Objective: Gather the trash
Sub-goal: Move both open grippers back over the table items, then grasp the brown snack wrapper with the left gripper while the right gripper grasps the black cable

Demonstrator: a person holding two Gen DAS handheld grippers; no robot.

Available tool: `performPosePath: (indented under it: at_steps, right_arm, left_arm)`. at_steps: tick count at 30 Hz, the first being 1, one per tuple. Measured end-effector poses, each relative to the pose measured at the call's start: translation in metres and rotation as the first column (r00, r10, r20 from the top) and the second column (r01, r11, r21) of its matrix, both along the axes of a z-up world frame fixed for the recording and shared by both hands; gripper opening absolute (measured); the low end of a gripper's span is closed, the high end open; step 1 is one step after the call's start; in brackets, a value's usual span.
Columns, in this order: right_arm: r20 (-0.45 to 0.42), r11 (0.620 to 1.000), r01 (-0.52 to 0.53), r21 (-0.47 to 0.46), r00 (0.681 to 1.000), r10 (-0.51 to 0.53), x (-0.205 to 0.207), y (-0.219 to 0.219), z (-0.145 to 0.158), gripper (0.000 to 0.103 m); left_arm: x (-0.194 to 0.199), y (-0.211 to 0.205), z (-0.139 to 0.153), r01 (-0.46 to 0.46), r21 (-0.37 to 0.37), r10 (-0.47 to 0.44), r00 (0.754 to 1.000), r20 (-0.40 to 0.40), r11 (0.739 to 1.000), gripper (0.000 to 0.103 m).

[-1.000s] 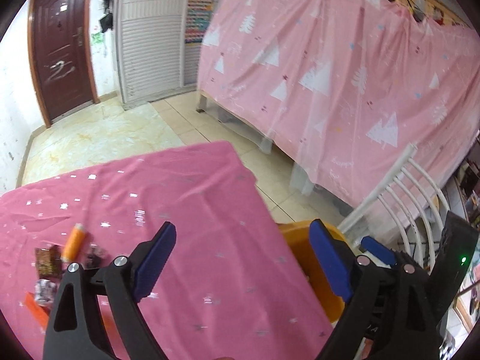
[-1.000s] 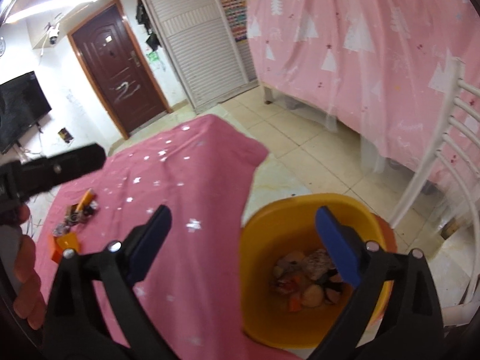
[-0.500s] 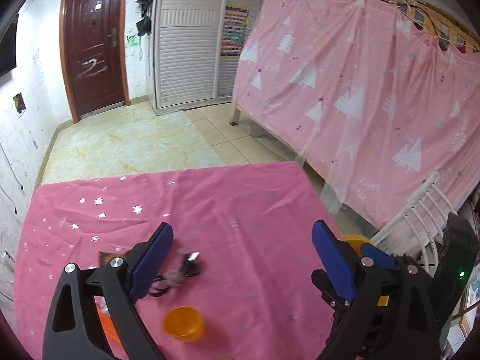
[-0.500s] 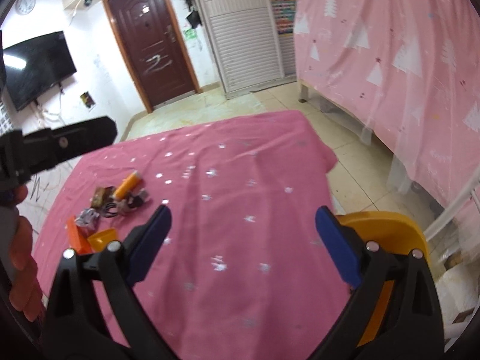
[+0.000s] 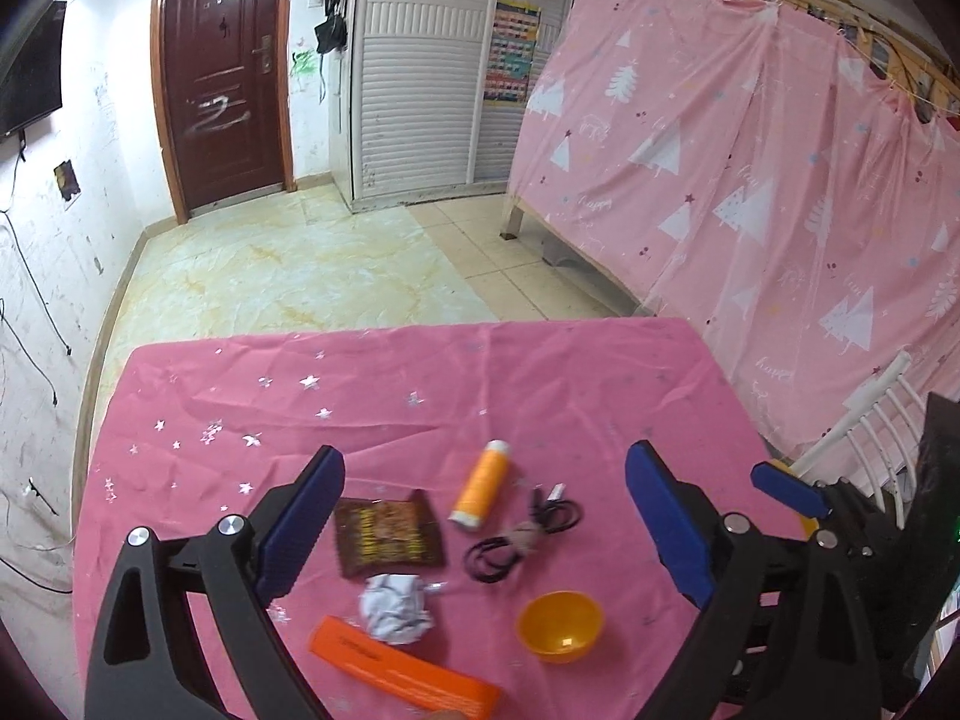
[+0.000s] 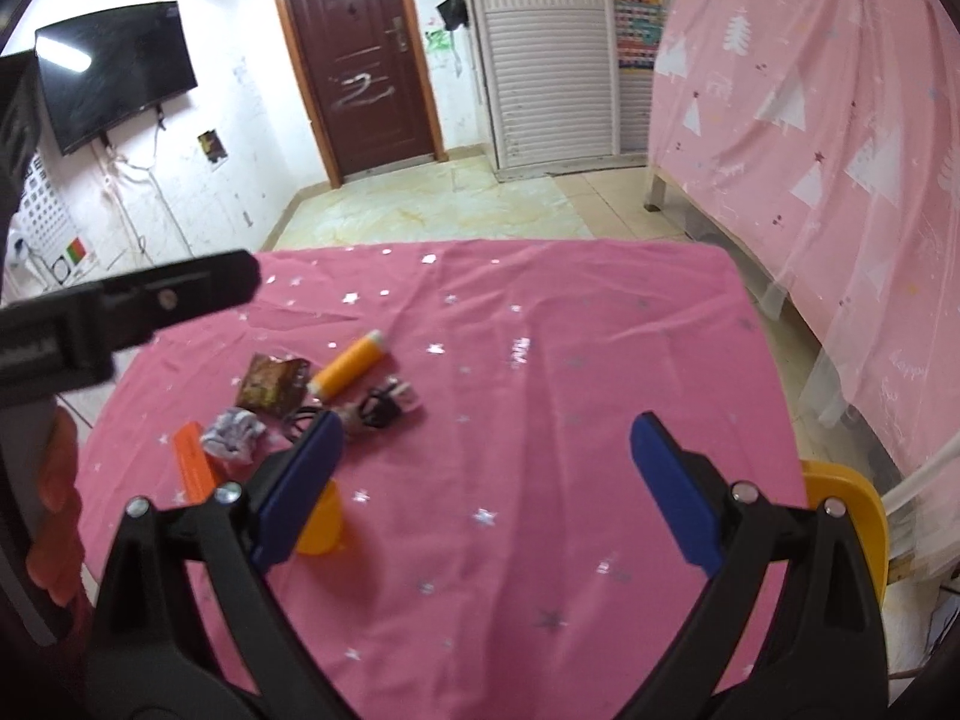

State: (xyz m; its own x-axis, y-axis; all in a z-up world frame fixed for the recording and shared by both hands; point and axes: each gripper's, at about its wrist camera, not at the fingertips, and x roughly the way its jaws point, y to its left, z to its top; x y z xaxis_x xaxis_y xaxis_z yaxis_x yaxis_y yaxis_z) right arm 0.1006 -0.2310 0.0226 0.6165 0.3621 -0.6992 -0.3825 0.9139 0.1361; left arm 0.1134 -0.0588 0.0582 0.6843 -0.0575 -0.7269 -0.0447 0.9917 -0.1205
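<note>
A brown snack wrapper (image 5: 389,531) (image 6: 273,383), a crumpled white paper ball (image 5: 396,607) (image 6: 233,432), an orange tube (image 5: 482,483) (image 6: 348,372), a black cable (image 5: 525,531) (image 6: 378,405), an orange flat box (image 5: 402,672) (image 6: 193,462) and a small orange bowl (image 5: 560,626) (image 6: 321,519) lie on the pink tablecloth (image 5: 540,378). My left gripper (image 5: 483,516) is open and empty above them. My right gripper (image 6: 483,480) is open and empty, to the right of the pile. The yellow bin (image 6: 852,525) stands past the table's right edge.
A white chair back (image 5: 870,420) stands beside the bin. A bed with a pink curtain (image 5: 750,180) fills the right side. A tiled floor and a brown door (image 5: 225,78) lie beyond the table. A TV (image 6: 114,72) hangs on the left wall.
Both grippers swung left from the yellow bin back over the table. The pile of items has come into the middle of the left view. Both stay open.
</note>
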Motion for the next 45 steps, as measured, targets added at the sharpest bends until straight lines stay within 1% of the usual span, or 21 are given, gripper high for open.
performPosePath:
  at_steps: [5, 7, 13, 18, 21, 23, 29, 31, 34, 35, 36, 37, 39, 40, 42, 43, 44, 45]
  right_arm:
    - [-0.005, 0.999, -0.037, -0.02, 0.999, 0.037, 0.0, 0.021, -0.001, 0.093]
    - [-0.007, 0.998, -0.052, -0.03, 0.999, 0.052, -0.001, 0.028, -0.003, 0.093]
    - [-0.025, 0.993, -0.112, -0.046, 0.994, 0.111, -0.003, 0.047, -0.013, 0.093]
    - [-0.035, 0.983, -0.171, -0.063, 0.985, 0.169, -0.005, 0.061, -0.019, 0.093]
    - [-0.039, 0.974, -0.214, -0.074, 0.977, 0.212, -0.005, 0.071, -0.022, 0.093]
    - [-0.038, 0.97, -0.228, -0.081, 0.974, 0.225, -0.005, 0.075, -0.024, 0.096]
    - [-0.054, 0.965, -0.244, -0.1, 0.969, 0.24, 0.0, 0.086, -0.029, 0.097]
    - [-0.059, 0.962, -0.247, -0.116, 0.969, 0.242, 0.001, 0.09, -0.032, 0.097]
    - [-0.065, 0.957, -0.252, -0.14, 0.967, 0.245, 0.004, 0.096, -0.036, 0.097]
    - [-0.068, 0.957, -0.254, -0.142, 0.967, 0.247, 0.005, 0.098, -0.038, 0.097]
    - [-0.072, 0.956, -0.255, -0.144, 0.966, 0.247, 0.006, 0.099, -0.039, 0.097]
    - [-0.073, 0.956, -0.256, -0.145, 0.966, 0.248, 0.008, 0.099, -0.04, 0.097]
    - [-0.079, 0.954, -0.26, -0.148, 0.965, 0.251, 0.009, 0.1, -0.041, 0.097]
    - [-0.081, 0.954, -0.26, -0.147, 0.965, 0.25, 0.009, 0.1, -0.041, 0.097]
    - [-0.079, 0.957, -0.253, -0.14, 0.967, 0.244, 0.009, 0.099, -0.041, 0.095]
    - [-0.078, 0.959, -0.248, -0.139, 0.968, 0.239, 0.011, 0.099, -0.04, 0.09]
    - [-0.081, 0.96, -0.243, -0.142, 0.969, 0.233, 0.012, 0.098, -0.041, 0.074]
    - [-0.089, 0.96, -0.238, -0.15, 0.97, 0.227, 0.013, 0.097, -0.042, 0.068]
  left_arm:
    - [0.006, 0.016, -0.017, 0.005, 0.002, -0.005, 0.999, -0.047, 1.0, 0.088]
    - [0.009, 0.022, -0.027, 0.007, -0.011, -0.008, 0.997, -0.078, 1.0, 0.088]
    - [0.02, 0.037, -0.054, 0.007, -0.03, -0.011, 0.987, -0.158, 1.0, 0.088]
    - [0.025, 0.046, -0.072, 0.0, -0.051, -0.011, 0.978, -0.206, 0.999, 0.088]
    - [0.028, 0.048, -0.08, 0.01, -0.045, -0.02, 0.975, -0.221, 0.999, 0.088]
    - [0.03, 0.046, -0.083, 0.016, -0.033, -0.023, 0.973, -0.228, 0.999, 0.088]
    - [0.035, 0.039, -0.092, 0.022, 0.029, -0.014, 0.969, -0.247, 0.999, 0.088]
    - [0.037, 0.039, -0.094, 0.028, 0.036, -0.018, 0.968, -0.251, 0.999, 0.087]
    - [0.039, 0.04, -0.093, 0.021, 0.037, -0.011, 0.968, -0.249, 0.999, 0.078]
    - [0.04, 0.041, -0.093, 0.016, 0.042, -0.005, 0.969, -0.249, 0.999, 0.072]
    - [0.04, 0.044, -0.092, 0.009, 0.039, 0.001, 0.969, -0.247, 0.999, 0.068]
    - [0.039, 0.05, -0.093, 0.007, 0.035, 0.002, 0.969, -0.246, 0.999, 0.066]
    - [0.038, 0.054, -0.091, 0.001, 0.04, 0.009, 0.97, -0.243, 0.999, 0.055]
    - [0.038, 0.056, -0.091, -0.002, 0.037, 0.011, 0.97, -0.242, 0.999, 0.054]
    - [0.038, 0.059, -0.09, -0.004, 0.029, 0.011, 0.971, -0.241, 1.0, 0.046]
    - [0.037, 0.06, -0.09, -0.008, 0.028, 0.014, 0.971, -0.24, 1.0, 0.043]
    - [0.037, 0.062, -0.09, -0.012, 0.027, 0.018, 0.971, -0.239, 1.0, 0.041]
    - [0.036, 0.063, -0.09, -0.013, 0.02, 0.017, 0.971, -0.238, 1.0, 0.04]
